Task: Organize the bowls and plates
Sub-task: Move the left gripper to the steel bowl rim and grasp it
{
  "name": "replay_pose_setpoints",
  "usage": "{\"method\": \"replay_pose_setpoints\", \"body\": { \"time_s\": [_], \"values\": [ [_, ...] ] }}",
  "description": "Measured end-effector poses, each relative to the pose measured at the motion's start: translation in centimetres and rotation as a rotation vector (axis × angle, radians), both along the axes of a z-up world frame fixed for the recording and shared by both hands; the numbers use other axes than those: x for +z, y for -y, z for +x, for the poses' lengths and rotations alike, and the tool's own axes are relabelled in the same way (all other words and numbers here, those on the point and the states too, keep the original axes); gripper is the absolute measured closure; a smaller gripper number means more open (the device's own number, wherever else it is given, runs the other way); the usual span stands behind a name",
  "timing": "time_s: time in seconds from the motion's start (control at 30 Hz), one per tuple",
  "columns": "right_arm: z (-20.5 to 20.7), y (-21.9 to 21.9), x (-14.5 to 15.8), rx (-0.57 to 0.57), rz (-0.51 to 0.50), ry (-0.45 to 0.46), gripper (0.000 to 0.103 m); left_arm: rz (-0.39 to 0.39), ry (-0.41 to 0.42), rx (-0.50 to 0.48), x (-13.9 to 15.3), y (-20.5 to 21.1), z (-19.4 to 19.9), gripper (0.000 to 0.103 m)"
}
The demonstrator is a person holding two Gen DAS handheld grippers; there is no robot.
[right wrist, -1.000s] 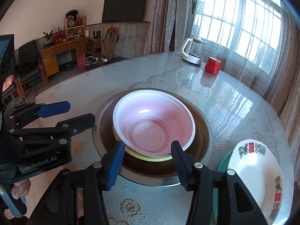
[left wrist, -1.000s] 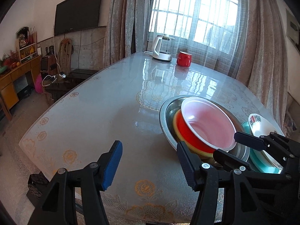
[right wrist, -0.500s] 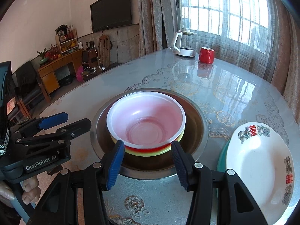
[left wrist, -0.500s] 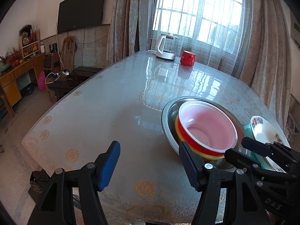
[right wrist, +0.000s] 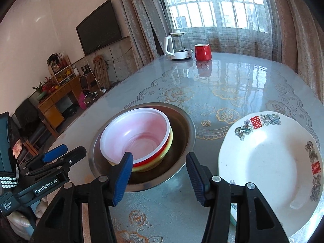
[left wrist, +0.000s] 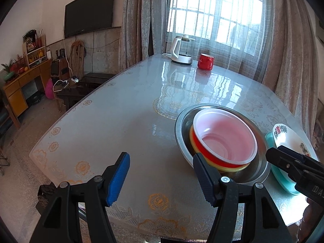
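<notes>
At the lower left of the right wrist view the left gripper (right wrist: 60, 151) is seen with its jaws apart and nothing between them; in its own view it (left wrist: 160, 174) hangs over bare worktop (left wrist: 113, 125). Just right of it, in the centre of the frame, a steel basin (right wrist: 182, 141) stands on the worktop, and nested in it are a yellow bowl (right wrist: 171, 141), a red bowl (right wrist: 160, 156) and, uppermost, a white-lined bowl (right wrist: 137, 137). The bowls can therefore be judged as already gathered into one stack. At the lower centre the right gripper (right wrist: 160, 176) is held wide open and empty, just in front of the basin's near rim and touching nothing. At the right of the frame a white decorated plate (right wrist: 269, 168) lies on a teal plate (left wrist: 281, 180), of which only an edge is shown. The plates thus appear stacked too, beside the basin. What is left cannot be told with certainty; possibly only a final placing of the two piles. At the upper centre, well apart, a kettle (right wrist: 178, 46) and a red mug (right wrist: 202, 52) stand untouched.
</notes>
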State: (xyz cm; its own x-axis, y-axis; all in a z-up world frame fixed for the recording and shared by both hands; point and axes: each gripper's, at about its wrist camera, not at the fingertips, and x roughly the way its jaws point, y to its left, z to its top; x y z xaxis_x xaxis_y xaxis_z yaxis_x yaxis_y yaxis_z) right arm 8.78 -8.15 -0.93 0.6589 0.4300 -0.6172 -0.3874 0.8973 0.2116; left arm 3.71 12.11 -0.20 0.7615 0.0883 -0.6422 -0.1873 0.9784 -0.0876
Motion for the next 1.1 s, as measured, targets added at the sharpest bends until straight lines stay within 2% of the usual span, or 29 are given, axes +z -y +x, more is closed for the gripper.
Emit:
{"method": "replay_pose_setpoints", "body": {
  "time_s": [0.33,0.93,1.0,1.1],
  "values": [
    [-0.2,2.3,-0.2,-0.038,0.042,-0.015,0.047,0.014,-0.003,-0.006,0.2,0.9,-0.1,0.037],
    [-0.1,4.9,0.6,-0.120,0.040,-0.021,0.047,0.057,-0.006,-0.045,0.3,2.2,1.0,0.037],
    [-0.1,4.9,0.7,-0.116,0.036,-0.023,0.047,0.049,-0.010,-0.053,0.3,2.1,1.1,0.037],
    [-0.1,5.0,0.7,-0.116,0.025,-0.026,0.047,-0.003,-0.025,-0.068,0.2,1.5,1.6,0.037]
  ]
}}
